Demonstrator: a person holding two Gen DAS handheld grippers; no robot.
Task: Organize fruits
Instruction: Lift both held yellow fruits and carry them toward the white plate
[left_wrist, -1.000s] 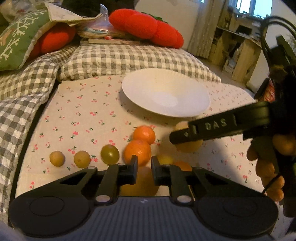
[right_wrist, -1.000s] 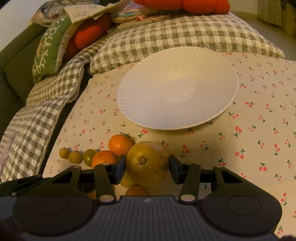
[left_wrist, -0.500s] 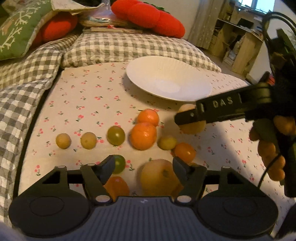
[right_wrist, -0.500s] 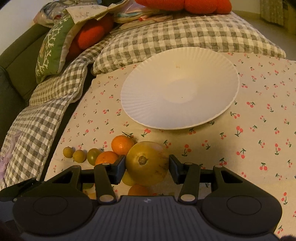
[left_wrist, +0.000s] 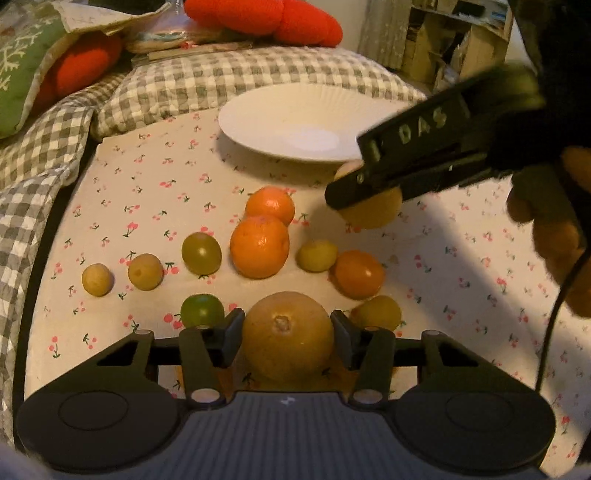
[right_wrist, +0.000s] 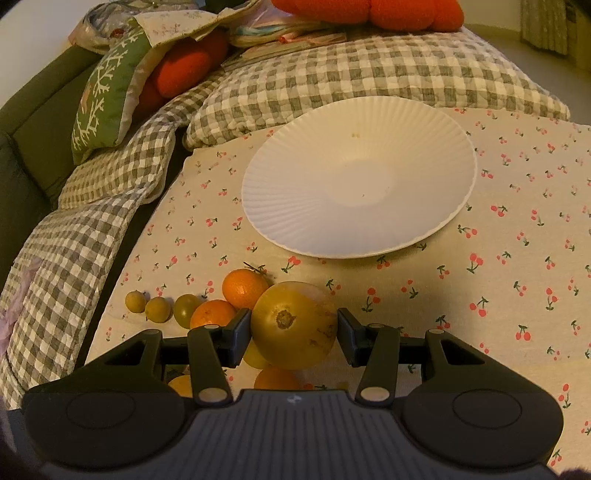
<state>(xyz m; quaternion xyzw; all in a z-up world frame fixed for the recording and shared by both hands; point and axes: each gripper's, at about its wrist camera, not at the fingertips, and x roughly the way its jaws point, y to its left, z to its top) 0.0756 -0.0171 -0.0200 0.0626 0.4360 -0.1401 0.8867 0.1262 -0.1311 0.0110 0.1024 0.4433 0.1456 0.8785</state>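
The right tool (right_wrist: 294, 334) grips a large yellow fruit (right_wrist: 294, 325) between its fingers, lifted near the white plate (right_wrist: 424, 147). The left tool (left_wrist: 287, 338) has its fingers against both sides of a round tan fruit (left_wrist: 287, 336) resting on the cherry-print cloth (left_wrist: 147, 192), among oranges (left_wrist: 259, 245) and small fruits (left_wrist: 145, 271).

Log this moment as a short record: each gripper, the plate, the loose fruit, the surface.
left gripper: fingers flank a large yellow-orange fruit on the cloth; contact unclear
right gripper: shut on a big yellow fruit, short of the plate
plate: white, fluted, no fruit on it
loose fruit: two oranges, small yellow and green ones in a row
surface: cherry-print cloth
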